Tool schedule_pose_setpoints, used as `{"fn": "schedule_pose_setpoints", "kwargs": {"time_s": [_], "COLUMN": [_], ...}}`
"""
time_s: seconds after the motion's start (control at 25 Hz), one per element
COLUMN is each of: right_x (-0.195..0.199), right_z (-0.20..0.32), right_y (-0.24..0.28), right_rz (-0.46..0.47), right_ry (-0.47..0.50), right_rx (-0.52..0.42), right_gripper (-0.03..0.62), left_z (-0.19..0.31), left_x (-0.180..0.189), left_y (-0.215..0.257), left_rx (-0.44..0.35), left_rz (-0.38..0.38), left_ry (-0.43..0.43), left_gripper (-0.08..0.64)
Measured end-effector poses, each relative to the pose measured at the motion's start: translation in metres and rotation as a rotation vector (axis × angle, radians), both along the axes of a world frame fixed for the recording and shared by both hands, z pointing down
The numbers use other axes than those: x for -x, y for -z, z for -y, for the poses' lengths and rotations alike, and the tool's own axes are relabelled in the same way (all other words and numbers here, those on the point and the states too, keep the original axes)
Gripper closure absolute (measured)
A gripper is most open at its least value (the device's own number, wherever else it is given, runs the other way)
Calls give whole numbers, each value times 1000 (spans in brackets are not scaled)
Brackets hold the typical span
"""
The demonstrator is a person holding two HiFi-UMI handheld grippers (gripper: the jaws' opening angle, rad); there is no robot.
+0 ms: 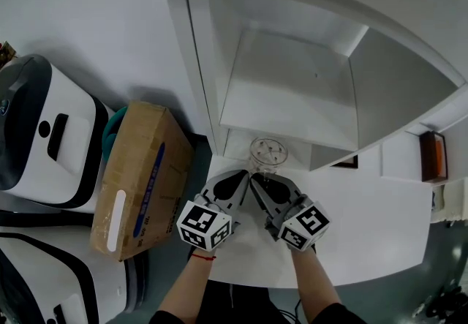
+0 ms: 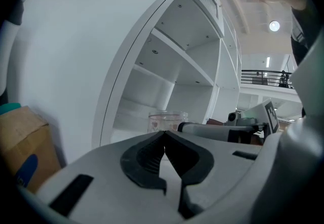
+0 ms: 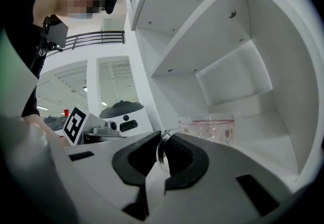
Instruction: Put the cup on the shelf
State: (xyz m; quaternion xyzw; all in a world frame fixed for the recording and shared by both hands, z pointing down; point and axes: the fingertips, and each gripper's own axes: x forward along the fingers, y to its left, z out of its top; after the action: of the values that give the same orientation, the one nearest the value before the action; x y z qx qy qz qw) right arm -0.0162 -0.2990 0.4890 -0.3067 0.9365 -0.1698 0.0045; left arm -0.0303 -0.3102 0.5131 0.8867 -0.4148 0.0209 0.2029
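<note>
A clear glass cup [image 1: 268,153] with small red prints stands upright at the mouth of the white shelf unit's [image 1: 289,88] lowest compartment. My right gripper [image 1: 257,179] is shut on the cup's thin glass handle [image 3: 161,148]; the cup body [image 3: 208,126] sits just beyond its jaws. My left gripper [image 1: 245,176] lies close beside the right one, shut with nothing between its fingers. In the left gripper view the cup [image 2: 167,120] shows just past that gripper's [image 2: 165,133] touching tips, with the right gripper's body [image 2: 228,130] to its right.
The grippers hover over a white table [image 1: 358,224]. A cardboard box [image 1: 139,180] stands left of it, beside a white machine [image 1: 44,132]. An orange object [image 1: 433,156] sits at the far right. Empty shelf compartments [image 3: 238,81] rise above the cup.
</note>
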Motion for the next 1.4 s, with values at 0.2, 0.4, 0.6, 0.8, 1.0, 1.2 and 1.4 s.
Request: {"fn": "schedule_pose_setpoints", "kwargs": {"time_s": [0.2, 0.4, 0.6, 0.8, 1.0, 1.2, 1.4], "right_x": [-2, -2, 0, 2, 3, 2, 2], "right_z": [11, 20, 24, 29, 35, 42, 46], "right_y": [-5, -16, -24, -29, -32, -34, -38], "right_rz": [-25, -86, -114, -144, -167, -180, -179], "right_ry": [-32, -53, -54, -61, -65, -76, -81], "right_rx": [-19, -15, -13, -12, -15, -16, -2], "right_gripper": [571, 571, 574, 577, 577, 578, 578], "left_z": [8, 12, 14, 15, 17, 18, 20], "left_x": [7, 2, 2, 3, 4, 5, 5], "left_y": [0, 0, -3, -5, -4, -5, -5], "left_rx": [7, 8, 15, 20, 19, 23, 25], "left_rz": [-12, -13, -15, -16, -21, -22, -25], "left_ry": [12, 2, -1, -5, -5, -7, -7], "left_gripper": [551, 551, 551, 551, 551, 551, 551]}}
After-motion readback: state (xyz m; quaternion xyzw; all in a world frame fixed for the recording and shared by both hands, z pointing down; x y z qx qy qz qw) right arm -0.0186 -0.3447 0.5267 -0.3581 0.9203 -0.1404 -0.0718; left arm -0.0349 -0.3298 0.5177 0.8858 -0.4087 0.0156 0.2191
